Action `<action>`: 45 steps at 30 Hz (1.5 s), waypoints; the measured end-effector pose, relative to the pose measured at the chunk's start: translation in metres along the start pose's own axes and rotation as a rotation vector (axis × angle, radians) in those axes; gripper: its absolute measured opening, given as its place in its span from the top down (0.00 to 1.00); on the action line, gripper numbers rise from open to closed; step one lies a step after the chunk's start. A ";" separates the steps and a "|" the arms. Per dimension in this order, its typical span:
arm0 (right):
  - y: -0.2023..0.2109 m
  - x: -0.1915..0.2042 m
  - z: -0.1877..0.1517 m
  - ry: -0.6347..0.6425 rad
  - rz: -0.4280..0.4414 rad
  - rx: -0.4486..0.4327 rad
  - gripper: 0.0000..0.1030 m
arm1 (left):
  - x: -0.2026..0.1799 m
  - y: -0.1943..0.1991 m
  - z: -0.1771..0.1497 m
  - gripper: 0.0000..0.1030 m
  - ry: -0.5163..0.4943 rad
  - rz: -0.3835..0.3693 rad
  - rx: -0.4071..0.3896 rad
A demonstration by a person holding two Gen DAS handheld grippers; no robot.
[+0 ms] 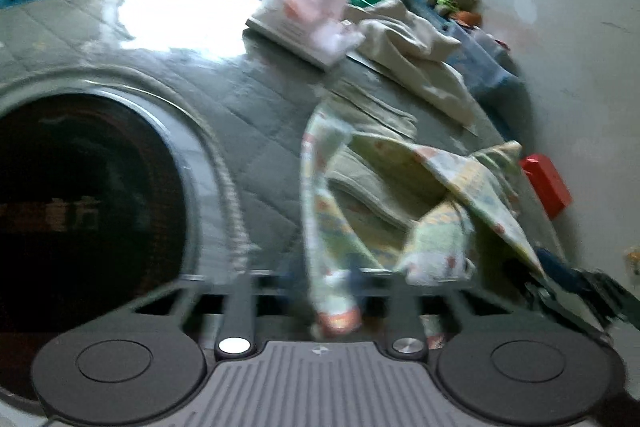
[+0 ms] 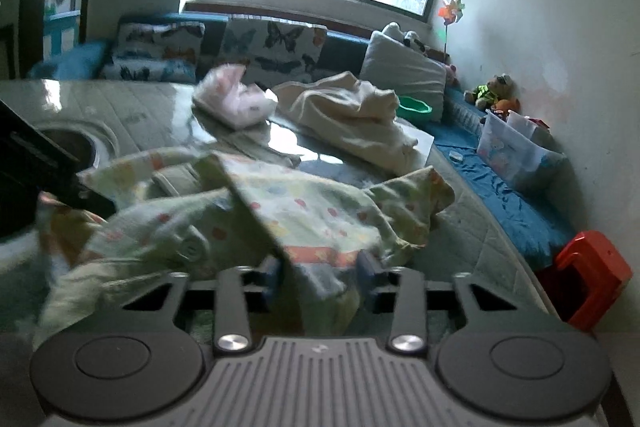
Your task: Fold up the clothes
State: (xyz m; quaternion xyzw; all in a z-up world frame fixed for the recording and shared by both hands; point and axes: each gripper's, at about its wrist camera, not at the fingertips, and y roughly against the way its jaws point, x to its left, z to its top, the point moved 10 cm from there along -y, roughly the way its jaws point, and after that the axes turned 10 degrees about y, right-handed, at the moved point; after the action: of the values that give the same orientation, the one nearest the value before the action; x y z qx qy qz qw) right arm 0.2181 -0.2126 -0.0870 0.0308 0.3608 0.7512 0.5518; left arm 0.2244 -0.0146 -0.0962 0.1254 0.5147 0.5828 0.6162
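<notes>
We've got the patterned garment (image 2: 320, 211) bunched up on the desk (image 2: 132, 111) near its front edge. Our left gripper (image 1: 332, 291) is clenched on a strip of it, and our right gripper (image 2: 320, 275) grasps its orange-banded hem.

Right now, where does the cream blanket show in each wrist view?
Left wrist: the cream blanket lies upper right of centre, just right of the pink bundle.
Right wrist: upper centre, again just right of the pink bundle.
Shared landmark: the red stool at the right edge.
</notes>
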 end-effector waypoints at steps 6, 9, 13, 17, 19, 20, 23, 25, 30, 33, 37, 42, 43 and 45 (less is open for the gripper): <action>0.024 -0.016 -0.005 -0.055 -0.024 -0.048 0.94 | -0.001 0.021 0.002 0.98 -0.023 -0.038 -0.041; 0.049 -0.021 -0.008 -0.061 -0.027 -0.075 0.95 | 0.000 0.037 0.003 0.98 -0.031 -0.049 -0.066; 0.088 -0.029 -0.018 -0.089 -0.015 -0.100 0.95 | 0.007 0.063 -0.004 0.98 -0.038 -0.065 -0.085; 0.127 -0.032 -0.037 -0.101 0.004 -0.091 0.95 | 0.016 0.089 -0.023 0.98 -0.070 -0.074 -0.089; 0.141 -0.030 -0.046 -0.111 0.023 -0.079 0.95 | 0.022 0.099 -0.037 0.98 -0.086 -0.076 -0.081; 0.149 -0.028 -0.053 -0.112 0.032 -0.068 0.95 | 0.025 0.104 -0.045 0.98 -0.093 -0.080 -0.076; 0.165 -0.018 -0.074 -0.120 0.068 -0.025 0.95 | 0.033 0.117 -0.069 0.98 -0.119 -0.084 -0.067; 0.174 -0.011 -0.087 -0.111 0.080 0.004 0.95 | 0.041 0.122 -0.083 0.98 -0.133 -0.077 -0.059; 0.187 0.004 -0.115 -0.116 0.124 0.075 0.94 | 0.056 0.131 -0.108 0.98 -0.151 -0.059 -0.052; 0.194 0.014 -0.118 -0.097 0.164 0.083 0.87 | 0.063 0.133 -0.119 0.98 -0.149 -0.051 -0.043; 0.206 0.022 -0.107 -0.061 0.185 0.053 0.76 | 0.073 0.135 -0.123 0.98 -0.125 -0.038 -0.043; 0.208 0.028 -0.095 -0.034 0.203 0.020 0.61 | 0.082 0.143 -0.124 0.98 -0.120 -0.015 -0.081; 0.207 0.030 -0.094 -0.035 0.212 0.020 0.60 | 0.083 0.144 -0.124 0.98 -0.119 -0.008 -0.088; 0.203 0.034 -0.095 -0.040 0.232 0.016 0.57 | 0.087 0.145 -0.124 0.98 -0.115 0.018 -0.106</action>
State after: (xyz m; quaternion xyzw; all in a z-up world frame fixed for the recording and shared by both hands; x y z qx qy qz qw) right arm -0.0005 -0.2586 -0.0518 0.0918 0.3497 0.8062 0.4683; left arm 0.0242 0.0459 -0.0834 0.1307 0.4456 0.6066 0.6452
